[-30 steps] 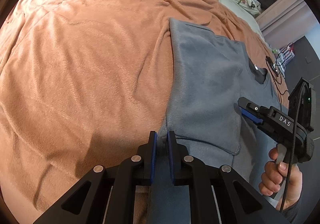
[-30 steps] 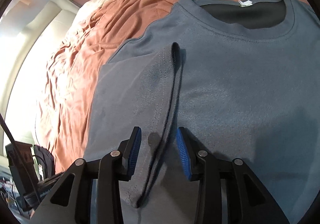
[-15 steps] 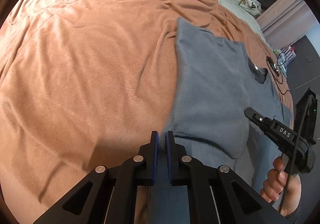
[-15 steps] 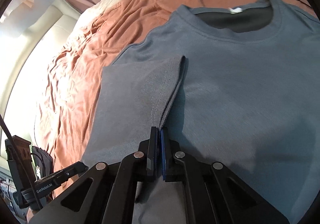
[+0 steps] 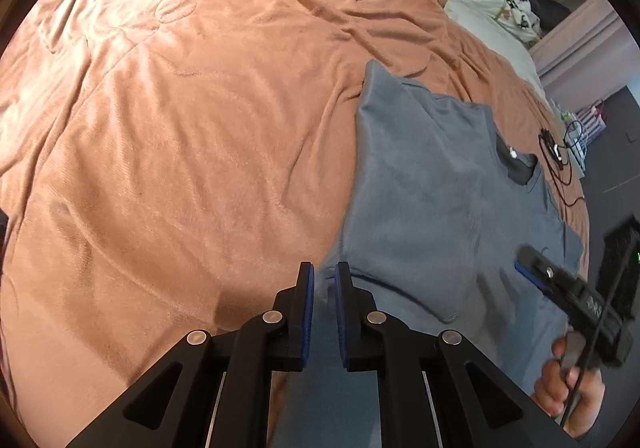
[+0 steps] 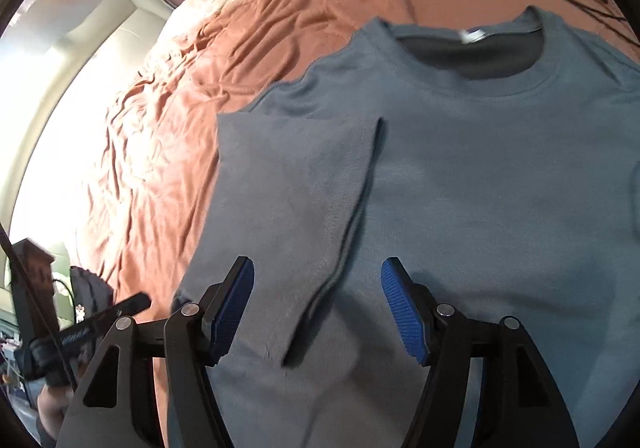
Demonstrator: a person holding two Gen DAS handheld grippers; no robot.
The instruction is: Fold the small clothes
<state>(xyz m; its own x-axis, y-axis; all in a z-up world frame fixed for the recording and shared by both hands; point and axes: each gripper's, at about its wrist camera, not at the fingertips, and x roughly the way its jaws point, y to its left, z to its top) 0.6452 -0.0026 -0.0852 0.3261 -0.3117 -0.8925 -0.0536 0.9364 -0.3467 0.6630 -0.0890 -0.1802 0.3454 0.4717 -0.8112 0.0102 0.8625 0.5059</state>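
A flat-spread grey-blue cotton T-shirt [image 6: 480, 175] lies on a rumpled terracotta plush blanket [image 5: 180, 147] as the right gripper [image 6: 318, 308], clamped on the folded-in sleeve edge half a second ago, lets go: its blue ribbed pads are now parting wide, and the sleeve flap [image 6: 296, 199] rests on the shirt's chest, its hemmed edge running away between the fingers with neither pad touching it. The left gripper [image 5: 324, 280] has also begun to ease; its jaws are opening slightly, a narrow gap showing, with the shirt's near edge lying between and beneath the pads, though whether they still pinch cloth cannot be told. Judged from this, one sleeve fold is done and set down.

The right wrist view alone shows the round neckline with its white label [image 6: 474, 35], beyond the fingertips. The left wrist view alone shows the shirt's far side edge, the right gripper held in a hand [image 5: 572, 388] to the right of its fingers, and a black cable [image 5: 556, 151] on the blanket beyond the shirt.
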